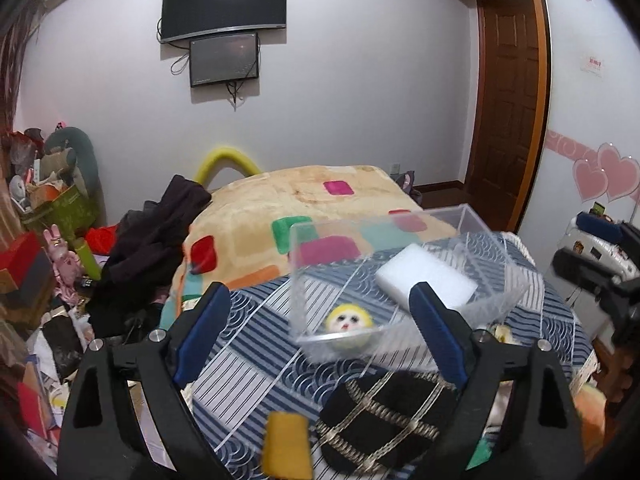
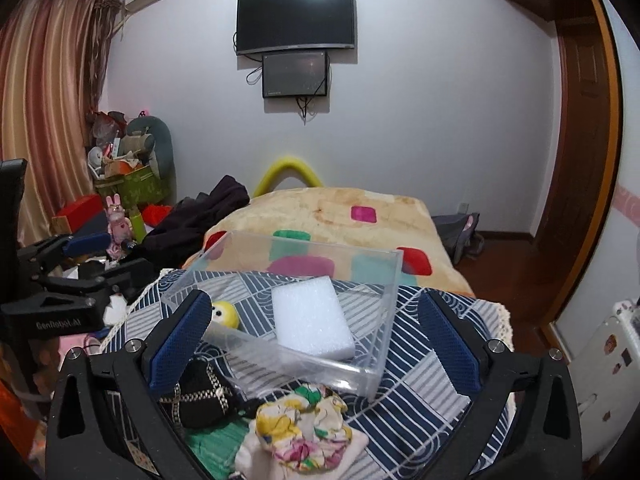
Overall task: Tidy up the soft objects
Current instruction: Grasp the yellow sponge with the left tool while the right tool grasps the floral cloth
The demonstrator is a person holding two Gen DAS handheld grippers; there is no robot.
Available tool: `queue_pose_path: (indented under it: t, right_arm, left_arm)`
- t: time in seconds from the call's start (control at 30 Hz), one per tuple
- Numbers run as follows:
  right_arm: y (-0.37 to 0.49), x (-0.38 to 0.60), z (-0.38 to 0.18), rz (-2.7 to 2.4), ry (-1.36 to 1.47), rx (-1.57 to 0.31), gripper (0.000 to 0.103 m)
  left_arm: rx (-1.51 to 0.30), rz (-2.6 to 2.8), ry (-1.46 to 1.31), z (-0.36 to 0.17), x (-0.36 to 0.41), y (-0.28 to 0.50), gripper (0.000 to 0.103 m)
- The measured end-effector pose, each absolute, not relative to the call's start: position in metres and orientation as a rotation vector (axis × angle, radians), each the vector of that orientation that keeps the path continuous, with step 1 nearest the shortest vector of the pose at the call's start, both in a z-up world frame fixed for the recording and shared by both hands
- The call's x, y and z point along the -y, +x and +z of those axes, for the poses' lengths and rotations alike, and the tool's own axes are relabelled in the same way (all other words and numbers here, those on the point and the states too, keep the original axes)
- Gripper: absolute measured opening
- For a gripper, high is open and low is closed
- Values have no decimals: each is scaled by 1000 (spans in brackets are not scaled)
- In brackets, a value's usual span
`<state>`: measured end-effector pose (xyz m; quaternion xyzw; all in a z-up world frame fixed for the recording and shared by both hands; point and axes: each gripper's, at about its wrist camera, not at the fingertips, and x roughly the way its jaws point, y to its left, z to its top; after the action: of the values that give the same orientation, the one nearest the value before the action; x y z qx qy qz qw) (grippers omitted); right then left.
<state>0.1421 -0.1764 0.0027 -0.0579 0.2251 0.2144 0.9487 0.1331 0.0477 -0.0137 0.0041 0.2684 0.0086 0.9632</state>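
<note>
Bedroom table holds a clear box (image 2: 320,312) with white sponge (image 2: 310,320); both claws gape wide, empty.

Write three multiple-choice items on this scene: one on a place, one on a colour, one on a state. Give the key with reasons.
1. Where is the white foam block?
A. Inside the clear box
B. On the floor
C. Between the left gripper's fingers

2. What colour is the small round toy with a face in the box?
A. Red
B. Yellow
C. Blue

3. How does the right gripper stand?
A. Shut on the floral cloth
B. Shut on the box wall
C. Open, holding nothing

Key: 1 A, the block lies on the box floor within its walls. 2 B, its head is yellow around a pale face. 3 C, its fingers are spread wide, and the floral cloth lies loose below them.
</note>
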Motion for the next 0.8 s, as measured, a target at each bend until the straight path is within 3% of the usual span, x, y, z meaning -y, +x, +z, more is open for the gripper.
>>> queue_pose_path:
  t: [0.47, 0.53, 0.67, 0.8]
  right_arm:
    - [131, 180, -63, 405, -92, -625, 103]
    - [134, 179, -74, 407, -91, -662, 103]
    - [135, 183, -88, 403, -71, -705, 101]
    - [136, 185, -96, 411, -54, -737, 82]
  left_arm:
    - [-654, 54, 44, -91, -64, 97, 91]
    - [-672, 53, 31, -101, -68, 94, 81]
    - [-713, 59, -36, -120, -81, 93, 75]
    - [-757, 70, -72, -138, -90, 97, 67]
